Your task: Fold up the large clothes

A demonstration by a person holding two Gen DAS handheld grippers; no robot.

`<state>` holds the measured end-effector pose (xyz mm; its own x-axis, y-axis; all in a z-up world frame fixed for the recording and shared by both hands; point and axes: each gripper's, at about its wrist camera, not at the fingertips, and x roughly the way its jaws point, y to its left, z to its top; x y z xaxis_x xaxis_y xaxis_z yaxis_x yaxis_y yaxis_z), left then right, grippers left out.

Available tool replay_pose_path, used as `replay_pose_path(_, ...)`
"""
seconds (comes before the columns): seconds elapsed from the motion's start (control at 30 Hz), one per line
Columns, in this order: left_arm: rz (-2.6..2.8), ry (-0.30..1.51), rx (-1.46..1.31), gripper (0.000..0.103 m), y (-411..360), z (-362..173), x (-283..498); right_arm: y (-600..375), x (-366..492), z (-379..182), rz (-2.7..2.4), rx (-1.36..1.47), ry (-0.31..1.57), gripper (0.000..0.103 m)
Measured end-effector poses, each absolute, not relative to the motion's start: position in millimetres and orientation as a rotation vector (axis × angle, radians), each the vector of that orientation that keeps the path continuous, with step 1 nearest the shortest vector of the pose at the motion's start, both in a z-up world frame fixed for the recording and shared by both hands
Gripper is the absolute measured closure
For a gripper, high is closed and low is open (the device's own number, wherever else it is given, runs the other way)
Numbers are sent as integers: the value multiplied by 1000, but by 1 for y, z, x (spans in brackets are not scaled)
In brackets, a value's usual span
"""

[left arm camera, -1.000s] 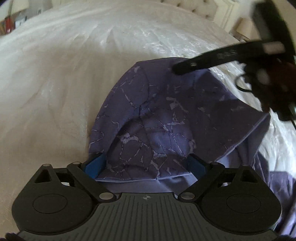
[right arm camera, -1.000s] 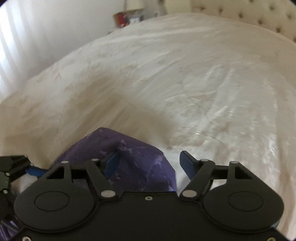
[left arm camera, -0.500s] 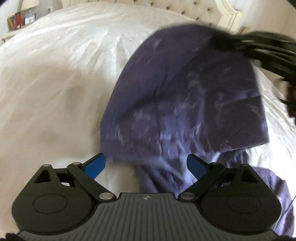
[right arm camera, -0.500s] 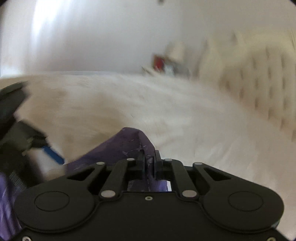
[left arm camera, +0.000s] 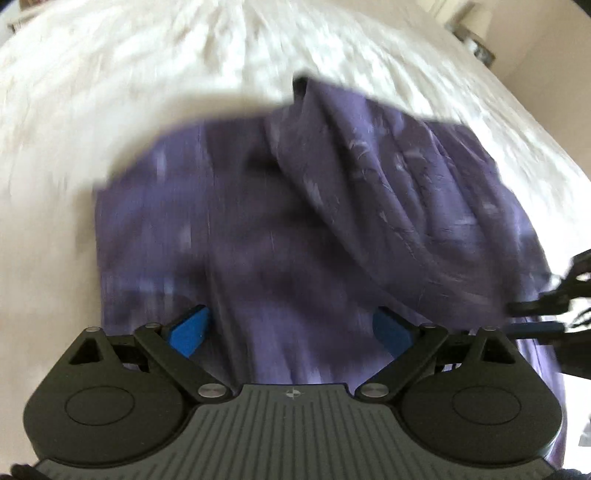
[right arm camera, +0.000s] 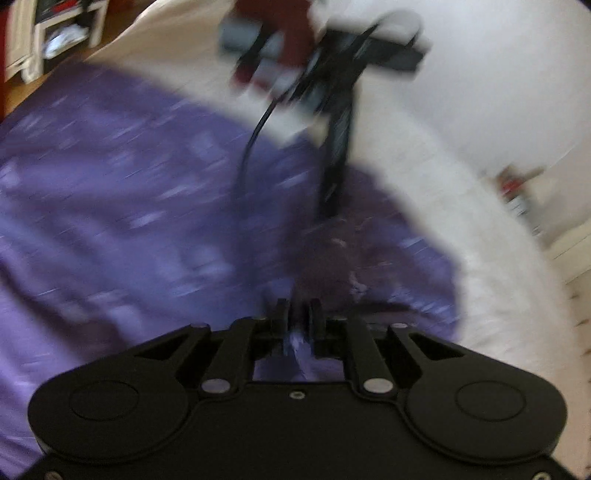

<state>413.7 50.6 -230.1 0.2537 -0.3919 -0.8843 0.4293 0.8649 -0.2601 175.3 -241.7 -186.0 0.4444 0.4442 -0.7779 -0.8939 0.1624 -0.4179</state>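
Note:
A large purple garment [left arm camera: 295, 229] with pale crackle marks lies spread on the white bed cover [left arm camera: 129, 74], with one fold raised across its right half. My left gripper [left arm camera: 291, 328] hovers open over the cloth; its blue pads [left arm camera: 190, 328] stand wide apart and grip nothing. My right gripper [right arm camera: 297, 314] is shut on a pinch of the purple garment [right arm camera: 110, 206], which bunches up between its black fingers. It shows as a dark blur at the right edge of the left wrist view [left arm camera: 546, 310]. The left gripper [right arm camera: 332, 74] appears blurred at the top of the right wrist view.
The white bed cover [right arm camera: 461, 129] extends beyond the garment on all sides. A lamp or bedside stand [left arm camera: 476, 40] is at the far right corner. A white shelf [right arm camera: 55, 33] stands beside the bed over a wooden floor. Small objects [right arm camera: 517, 188] sit at the right.
The right gripper closed on a fold of the garment and swung round with it, rolling as it went. The left gripper let go of the cloth and moved across above it, staying open.

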Motion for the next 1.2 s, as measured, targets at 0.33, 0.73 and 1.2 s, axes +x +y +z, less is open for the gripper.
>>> replay_pose_path(0.33, -571, 1096, -146, 8, 62, -175, 408, -295, 216, -132, 505, -190, 859, 40)
replay_pose_path(0.73, -493, 1185, -309, 43, 23, -235, 445, -334, 273, -185, -8, 340, 1007, 40)
replay_pose_path(1.2, -446, 1083, -392, 96, 42, -226, 418, -378, 251, -193, -142, 599, 978, 95)
